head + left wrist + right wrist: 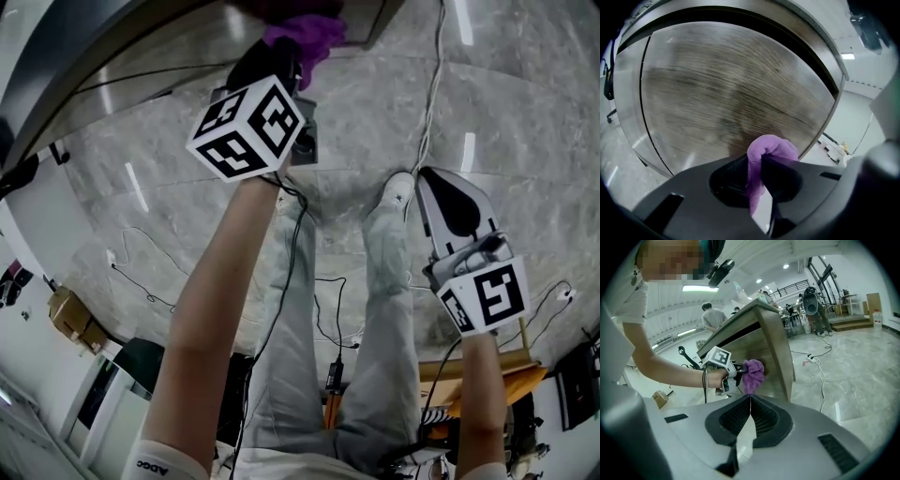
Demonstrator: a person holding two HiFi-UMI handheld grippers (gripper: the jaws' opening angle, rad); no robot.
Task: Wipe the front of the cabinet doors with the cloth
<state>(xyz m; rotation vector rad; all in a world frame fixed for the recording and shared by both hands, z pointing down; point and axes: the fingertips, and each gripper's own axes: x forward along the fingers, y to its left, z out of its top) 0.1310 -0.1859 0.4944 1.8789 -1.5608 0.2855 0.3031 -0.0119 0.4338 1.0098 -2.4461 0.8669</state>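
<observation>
One left gripper (761,164) clamps purple cloth (771,147) by cabinet door (731,93).

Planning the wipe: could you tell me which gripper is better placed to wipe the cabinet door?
Left: the left gripper holds the purple cloth at the cabinet door; the right gripper is shut, empty, farther back.

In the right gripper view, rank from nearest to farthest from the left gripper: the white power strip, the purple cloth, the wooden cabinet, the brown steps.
1. Purple cloth: in the left gripper's jaws.
2. Wooden cabinet: just behind the cloth.
3. White power strip: on the floor, past the cabinet's corner.
4. Brown steps: far back, at right.
</observation>
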